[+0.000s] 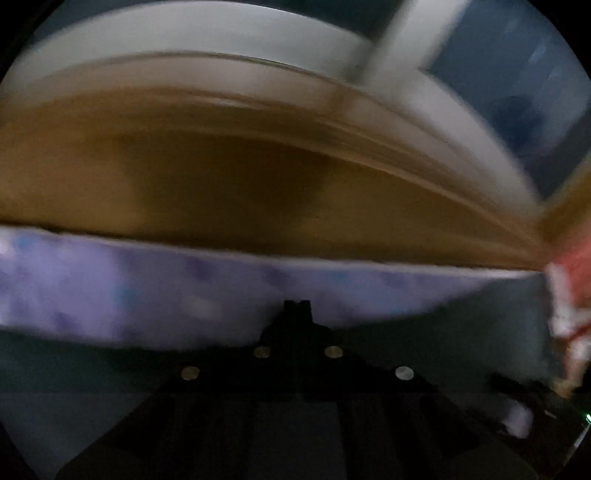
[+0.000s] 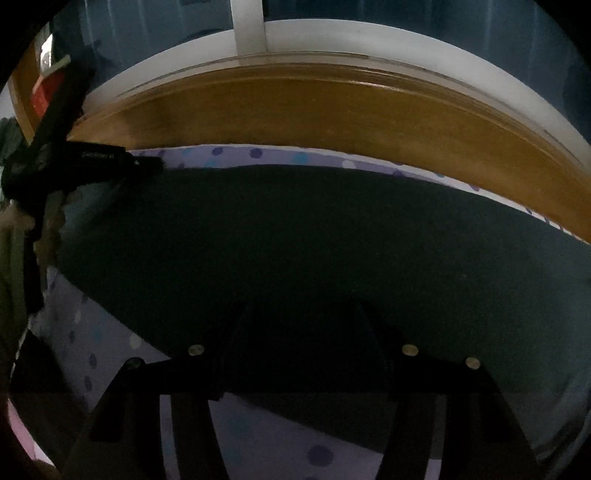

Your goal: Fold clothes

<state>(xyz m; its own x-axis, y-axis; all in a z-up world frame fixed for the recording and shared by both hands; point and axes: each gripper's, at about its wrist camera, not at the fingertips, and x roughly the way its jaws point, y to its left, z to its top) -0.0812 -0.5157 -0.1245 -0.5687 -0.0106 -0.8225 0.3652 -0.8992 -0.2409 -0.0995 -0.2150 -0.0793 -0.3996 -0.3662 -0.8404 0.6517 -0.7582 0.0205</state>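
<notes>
A dark teal garment (image 2: 295,240) lies spread flat across a lilac dotted bedsheet (image 2: 92,350). My right gripper (image 2: 304,317) hovers over the garment's near part, its fingers wide apart and pressing on nothing. My left gripper (image 2: 147,164) shows at the left in the right wrist view, with its tip at the garment's far left corner. In the blurred left wrist view, the left gripper (image 1: 297,305) has its fingers (image 1: 291,310) together where the garment's edge (image 1: 443,314) meets the sheet (image 1: 110,288). The pinched cloth itself is too dark to make out.
A wooden headboard (image 2: 332,110) runs along the far side of the bed, with a white window frame (image 2: 247,29) and dark panes behind it. Something red and white (image 1: 569,295) blurs at the right edge of the left wrist view.
</notes>
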